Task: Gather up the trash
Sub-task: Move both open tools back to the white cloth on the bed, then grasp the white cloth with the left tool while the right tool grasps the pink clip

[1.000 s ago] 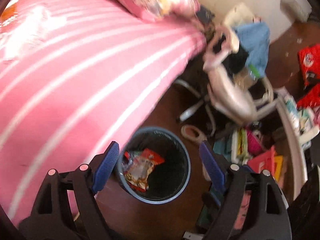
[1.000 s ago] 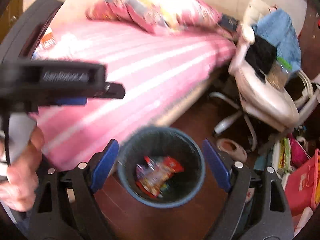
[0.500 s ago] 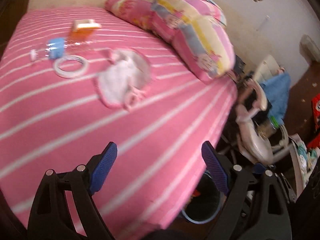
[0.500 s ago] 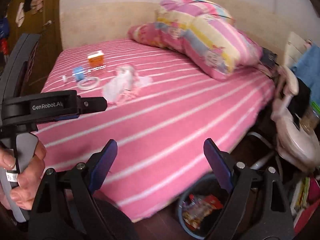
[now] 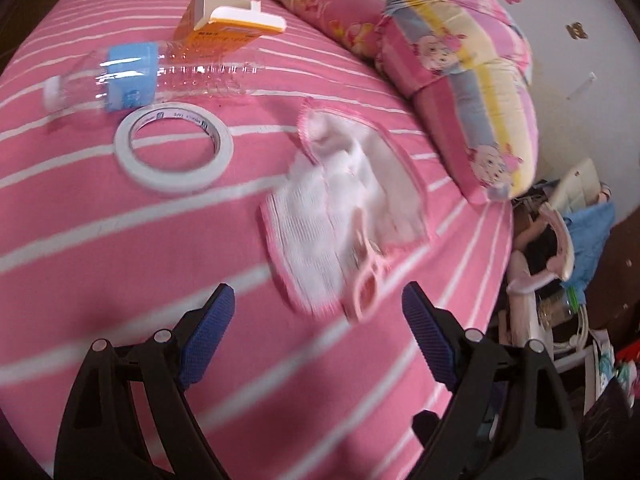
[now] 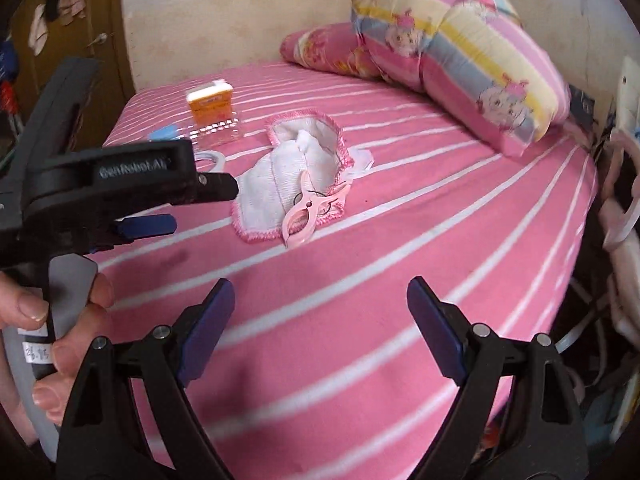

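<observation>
Both claws swung from bin to bed; left claw [image 5: 318, 322], right claw [image 6: 320, 316] wide, empty.

The right gripper [image 6: 320, 320] hangs with its jaws wide apart and empty over a pink striped bed [image 6: 400, 280]. Ahead lie a white cloth [image 6: 288, 176] with a pink clip [image 6: 308, 216] on it, an orange box [image 6: 210, 106] and a pillow [image 6: 460, 64]. At the left a hand [image 6: 48, 344] holds the left gripper [image 6: 120, 192].

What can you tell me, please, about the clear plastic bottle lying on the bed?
The clear plastic bottle lies on its side on the pink striped bed sheet. It looks empty, with a ribbed transparent body, a blue label and a white cap at its left end. Its far side rests against the orange carton; the tape roll lies just in front.
</observation>
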### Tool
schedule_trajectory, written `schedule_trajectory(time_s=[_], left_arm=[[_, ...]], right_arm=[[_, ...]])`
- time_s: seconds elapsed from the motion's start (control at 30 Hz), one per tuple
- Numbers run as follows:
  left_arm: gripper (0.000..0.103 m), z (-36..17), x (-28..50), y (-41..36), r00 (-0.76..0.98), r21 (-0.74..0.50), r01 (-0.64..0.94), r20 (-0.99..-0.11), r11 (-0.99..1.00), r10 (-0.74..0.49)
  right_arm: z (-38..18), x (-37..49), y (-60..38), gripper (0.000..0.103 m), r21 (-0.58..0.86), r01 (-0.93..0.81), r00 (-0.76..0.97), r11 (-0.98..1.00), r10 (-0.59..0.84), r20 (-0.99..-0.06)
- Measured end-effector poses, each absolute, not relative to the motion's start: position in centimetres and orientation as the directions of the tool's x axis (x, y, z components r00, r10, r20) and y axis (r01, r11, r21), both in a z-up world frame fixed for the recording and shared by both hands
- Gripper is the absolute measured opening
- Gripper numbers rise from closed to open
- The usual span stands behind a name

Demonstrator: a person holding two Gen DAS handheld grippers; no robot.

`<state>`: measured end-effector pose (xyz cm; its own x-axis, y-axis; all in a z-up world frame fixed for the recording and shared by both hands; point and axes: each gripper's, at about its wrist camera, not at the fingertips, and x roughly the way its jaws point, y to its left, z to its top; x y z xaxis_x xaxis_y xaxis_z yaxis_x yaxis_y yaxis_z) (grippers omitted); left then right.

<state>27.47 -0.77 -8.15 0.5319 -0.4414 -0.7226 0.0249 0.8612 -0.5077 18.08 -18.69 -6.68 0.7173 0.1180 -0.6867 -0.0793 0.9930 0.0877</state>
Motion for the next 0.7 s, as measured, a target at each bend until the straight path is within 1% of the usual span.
schedule_trajectory(time_s=[0.07,0.23,0.3,0.4,0.43,0.47,0.57,0.63,0.67,0.7], left_arm=[[0.082,-9.0,29.4,-1.0,0.513,-0.501,0.024,-0.736,0.865,-0.441],[0.067,-11.0,32.7,-1.8,0.454,-0.486,0.008,-0.777,0.874,-0.436],[0.065,-11.5,33.8,-2.0,0.444,-0.472,-0.005,-0.791,0.881,-0.422],[0.064,-11.6,34.9,-2.4,0.443,-0.465,-0.001,-0.794,0.885,-0.416],[0.061,-11.6,35.2,-2.5,0.442,-0.463,0.002,-0.795,0.887,-0.415],[0.06,-11.6,35.4,-2.6,0.44,-0.461,0.001,-0.796,0.887,-0.415],[0.052,-12.0,35.7,-2.4,0.442,-0.456,-0.015,-0.801,0.89,-0.403],[0.04,-11.9,35.8,-2.6,0.45,-0.42,-0.014,-0.813,0.907,-0.37],[0.037,-11.8,35.8,-2.8,0.451,-0.402,-0.006,-0.818,0.916,-0.357],[0.03,-11.6,35.8,-3.1,0.452,-0.38,0.012,-0.823,0.925,-0.344]], right_arm=[[-7.4,20.2,-18.4,0.087,0.124,-0.048,0.717,0.991,0.12,-0.687],[-9.1,23.4,-17.7,0.086,0.152,-0.001,0.7,0.988,0.109,-0.705],[-9.8,24.2,-17.4,0.084,0.151,0.007,0.688,0.989,0.105,-0.718],[-10.8,25.4,-17.2,0.075,0.152,0.007,0.663,0.988,0.109,-0.741],[-11.2,25.7,-17.1,0.074,0.151,0.009,0.66,0.988,0.107,-0.743],[-11.2,25.9,-17.0,0.074,0.149,0.011,0.664,0.989,0.104,-0.74],[-11.6,26.3,-16.7,0.072,0.131,0.011,0.668,0.991,0.09,-0.739],[-11.9,26.8,-16.5,0.068,0.119,0.004,0.665,0.993,0.087,-0.742],[-11.9,26.8,-16.4,0.063,0.118,-0.002,0.665,0.993,0.089,-0.741],[-11.9,26.8,-16.4,0.06,0.119,-0.005,0.665,0.993,0.092,-0.741]])
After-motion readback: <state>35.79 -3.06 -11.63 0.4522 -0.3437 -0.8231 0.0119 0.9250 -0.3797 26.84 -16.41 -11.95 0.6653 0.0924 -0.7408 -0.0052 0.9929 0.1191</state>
